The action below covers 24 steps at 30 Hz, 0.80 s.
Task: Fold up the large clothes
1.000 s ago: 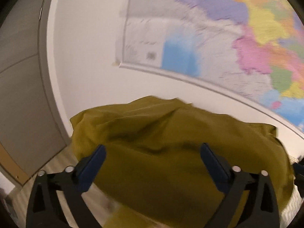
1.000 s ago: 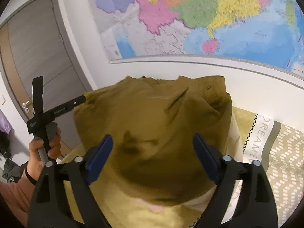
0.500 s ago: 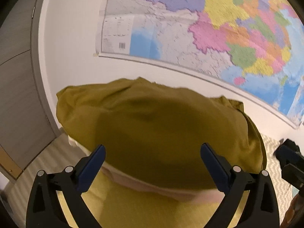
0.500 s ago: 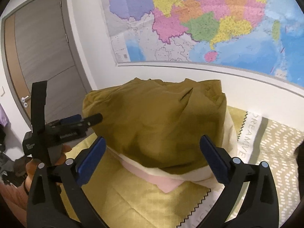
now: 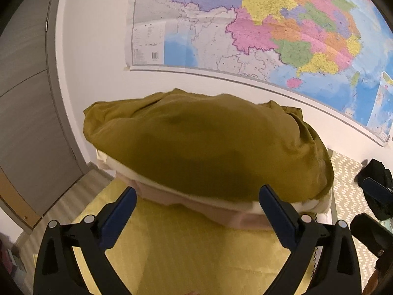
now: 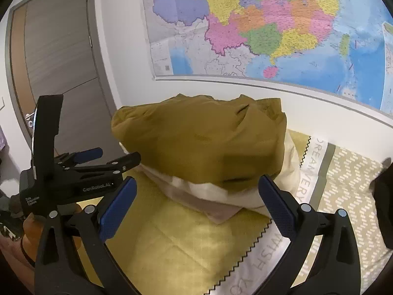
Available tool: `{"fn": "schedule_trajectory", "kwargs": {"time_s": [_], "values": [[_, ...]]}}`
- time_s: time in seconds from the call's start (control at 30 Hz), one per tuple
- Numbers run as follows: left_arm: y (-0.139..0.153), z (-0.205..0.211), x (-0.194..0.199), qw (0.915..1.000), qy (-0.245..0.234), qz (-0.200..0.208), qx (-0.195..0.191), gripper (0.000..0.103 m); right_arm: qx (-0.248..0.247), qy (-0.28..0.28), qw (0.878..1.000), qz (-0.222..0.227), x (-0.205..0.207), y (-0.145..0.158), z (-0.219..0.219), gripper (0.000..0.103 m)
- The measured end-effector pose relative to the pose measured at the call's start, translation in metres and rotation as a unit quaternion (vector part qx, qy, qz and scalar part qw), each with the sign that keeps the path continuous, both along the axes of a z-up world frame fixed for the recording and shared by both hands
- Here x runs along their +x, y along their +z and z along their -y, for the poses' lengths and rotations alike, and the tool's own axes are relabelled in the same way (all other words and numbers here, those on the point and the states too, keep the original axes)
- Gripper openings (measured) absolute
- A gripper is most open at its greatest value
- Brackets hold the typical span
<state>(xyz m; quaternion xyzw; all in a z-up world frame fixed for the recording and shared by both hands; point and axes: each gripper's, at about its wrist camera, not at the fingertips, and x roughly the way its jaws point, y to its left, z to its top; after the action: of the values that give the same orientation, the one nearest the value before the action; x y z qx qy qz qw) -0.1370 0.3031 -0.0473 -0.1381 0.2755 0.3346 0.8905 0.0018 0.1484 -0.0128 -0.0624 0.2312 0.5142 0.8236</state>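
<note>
A folded olive-yellow garment [image 5: 203, 147] lies on top of a stack of folded cream and pink clothes [image 5: 196, 200] on the bed; it also shows in the right wrist view [image 6: 203, 145]. My left gripper [image 5: 197, 211] is open and empty, just short of the stack's near edge. My right gripper [image 6: 197, 204] is open and empty, also just short of the stack. The left gripper also shows side-on at the left of the right wrist view [image 6: 118, 159].
The stack sits on a yellow bedspread [image 6: 172, 241] with a patterned cover [image 6: 343, 186] to the right. A wall map [image 5: 270, 24] hangs behind. A grey door [image 6: 56, 49] stands at the left.
Both grippers have drawn back and down from the olive garment, which now lies settled on the stack. More bedspread shows in front of the stack.
</note>
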Motion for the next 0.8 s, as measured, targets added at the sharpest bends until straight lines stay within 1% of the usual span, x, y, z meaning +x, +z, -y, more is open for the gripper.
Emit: {"fn": "schedule_trajectory", "kwargs": {"time_s": [0.2,0.37,0.53,0.8], "values": [[-0.001,0.015,-0.011,0.9999,0.007,-0.006,0.007,0.096,0.001,0.002,1.000,0.003,-0.010,-0.004,0.008,0.098],[0.001,0.028,-0.018,0.9998,0.008,-0.006,0.020,0.096,-0.005,0.008,1.000,0.008,-0.021,-0.009,0.012,0.098],[0.004,0.041,-0.025,0.9993,0.010,-0.007,0.035,0.096,0.003,0.003,1.000,0.008,-0.026,-0.011,0.020,0.098],[0.004,0.050,-0.032,0.9995,0.006,-0.005,0.031,0.096,0.007,-0.001,1.000,0.002,-0.032,-0.014,0.030,0.098]]}}
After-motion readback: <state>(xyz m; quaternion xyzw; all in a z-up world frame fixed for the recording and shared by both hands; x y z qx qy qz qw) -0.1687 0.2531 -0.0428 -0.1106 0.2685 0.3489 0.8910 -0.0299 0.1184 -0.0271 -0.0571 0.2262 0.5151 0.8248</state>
